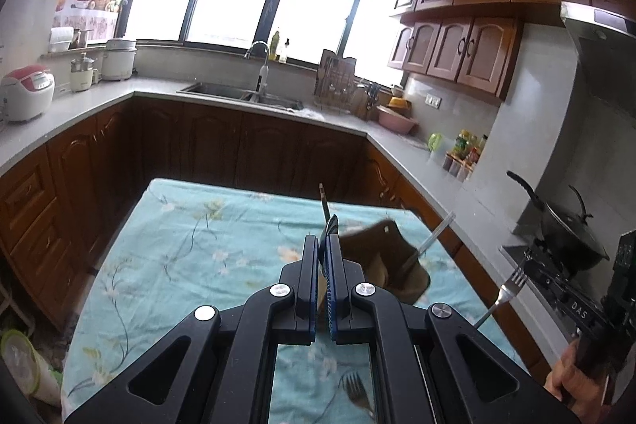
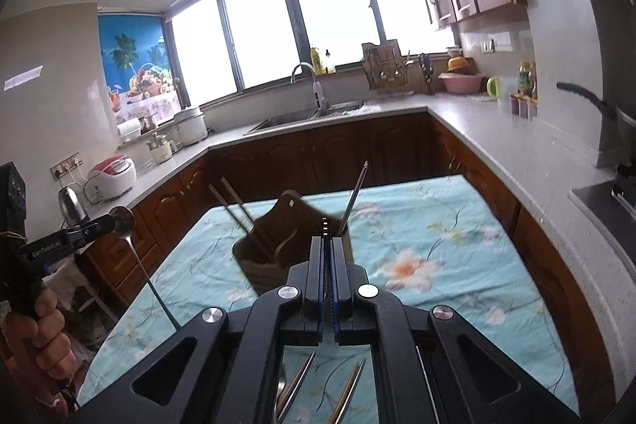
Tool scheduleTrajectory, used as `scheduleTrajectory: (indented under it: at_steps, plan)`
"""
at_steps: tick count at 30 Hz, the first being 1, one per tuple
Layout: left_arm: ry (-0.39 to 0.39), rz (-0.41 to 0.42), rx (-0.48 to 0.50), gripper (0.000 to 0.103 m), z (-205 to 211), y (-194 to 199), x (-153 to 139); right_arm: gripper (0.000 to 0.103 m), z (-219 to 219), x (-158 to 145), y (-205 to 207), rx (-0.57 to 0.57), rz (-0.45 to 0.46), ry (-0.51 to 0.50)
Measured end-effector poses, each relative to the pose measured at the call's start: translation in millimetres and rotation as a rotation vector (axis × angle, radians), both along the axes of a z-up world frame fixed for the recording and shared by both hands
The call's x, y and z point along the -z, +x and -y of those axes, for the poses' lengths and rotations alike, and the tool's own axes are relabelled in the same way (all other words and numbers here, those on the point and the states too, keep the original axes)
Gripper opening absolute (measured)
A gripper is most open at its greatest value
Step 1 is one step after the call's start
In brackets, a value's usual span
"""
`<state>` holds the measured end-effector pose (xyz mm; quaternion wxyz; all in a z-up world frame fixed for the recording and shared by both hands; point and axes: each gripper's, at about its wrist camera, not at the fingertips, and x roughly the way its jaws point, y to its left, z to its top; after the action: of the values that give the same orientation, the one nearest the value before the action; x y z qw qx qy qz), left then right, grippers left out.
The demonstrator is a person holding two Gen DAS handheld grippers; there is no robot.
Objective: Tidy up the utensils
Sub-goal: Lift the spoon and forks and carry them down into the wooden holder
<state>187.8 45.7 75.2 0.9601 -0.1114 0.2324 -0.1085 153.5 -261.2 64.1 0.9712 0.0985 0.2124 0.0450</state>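
Observation:
My left gripper is shut on a metal spoon, bowl up, held above the table's left side. My right gripper is shut on a metal fork, tines up, held to the right of the table. A brown wooden utensil holder stands on the floral tablecloth; it also shows in the left wrist view. Chopsticks and a metal utensil stick out of it. Another fork lies on the cloth under my left gripper.
More chopsticks lie on the cloth under my right gripper. Kitchen counters surround the table, with a sink, rice cookers and a wok on the stove at right.

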Motion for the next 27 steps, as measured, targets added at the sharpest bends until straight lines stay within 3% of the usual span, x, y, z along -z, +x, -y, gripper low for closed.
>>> scheduleTrajectory:
  at_steps: [14, 27]
  plan:
    - [0.071, 0.129, -0.17, 0.002, 37.5, 67.9, 14.1, 0.002, 8.2, -26.3, 53.7, 0.095, 0.113, -0.087]
    - [0.145, 0.101, -0.188, 0.002, 91.9, 110.7, 71.7, 0.002, -5.7, 1.1, 94.4, 0.087, 0.096, -0.167]
